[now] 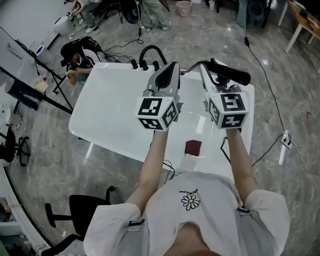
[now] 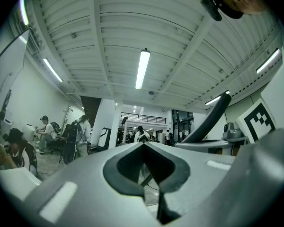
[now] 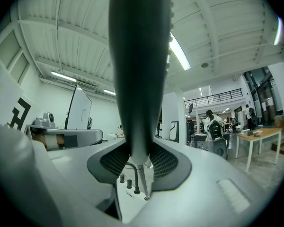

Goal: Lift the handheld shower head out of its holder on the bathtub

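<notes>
The right hand-held gripper [image 3: 141, 163] is clenched on the handle of the dark, long handheld shower head [image 3: 138, 70], held up above the glossy white bathtub [image 1: 109, 116], while at its 9 o'clock the left hand-held gripper [image 2: 144, 167] is closed on nothing, with the black curved tap [image 1: 151, 52] at 12 o'clock beyond it.

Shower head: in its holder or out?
Out. The right gripper is shut on the shower head, holding it above the bathtub deck; only its hose trails down to the deck.
</notes>
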Motion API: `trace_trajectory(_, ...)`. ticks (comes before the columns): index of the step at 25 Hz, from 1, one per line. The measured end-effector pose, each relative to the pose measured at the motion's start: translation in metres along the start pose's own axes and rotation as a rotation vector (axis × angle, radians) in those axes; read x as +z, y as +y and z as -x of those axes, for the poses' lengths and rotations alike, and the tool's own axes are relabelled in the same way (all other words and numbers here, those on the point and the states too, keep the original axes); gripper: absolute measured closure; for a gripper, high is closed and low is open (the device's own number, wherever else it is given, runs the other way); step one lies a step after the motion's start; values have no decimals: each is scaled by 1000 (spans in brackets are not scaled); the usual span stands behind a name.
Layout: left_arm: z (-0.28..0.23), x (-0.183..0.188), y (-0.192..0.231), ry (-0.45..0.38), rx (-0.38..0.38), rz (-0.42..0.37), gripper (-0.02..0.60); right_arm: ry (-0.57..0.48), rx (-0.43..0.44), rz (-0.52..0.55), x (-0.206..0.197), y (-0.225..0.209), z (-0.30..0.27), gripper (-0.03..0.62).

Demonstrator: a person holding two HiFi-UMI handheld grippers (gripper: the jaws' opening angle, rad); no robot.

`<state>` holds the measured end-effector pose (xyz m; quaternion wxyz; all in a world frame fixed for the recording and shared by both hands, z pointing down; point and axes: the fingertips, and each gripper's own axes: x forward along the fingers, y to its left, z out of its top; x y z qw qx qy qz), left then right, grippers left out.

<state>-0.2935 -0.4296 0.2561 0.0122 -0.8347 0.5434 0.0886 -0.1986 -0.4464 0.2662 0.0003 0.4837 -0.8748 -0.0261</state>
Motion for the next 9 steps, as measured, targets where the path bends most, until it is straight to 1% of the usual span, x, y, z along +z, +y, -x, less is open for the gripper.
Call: trace_trajectory(9, 1, 1, 4, 0, -4, -2, 581, 0, 0, 6, 0, 6, -3, 441)
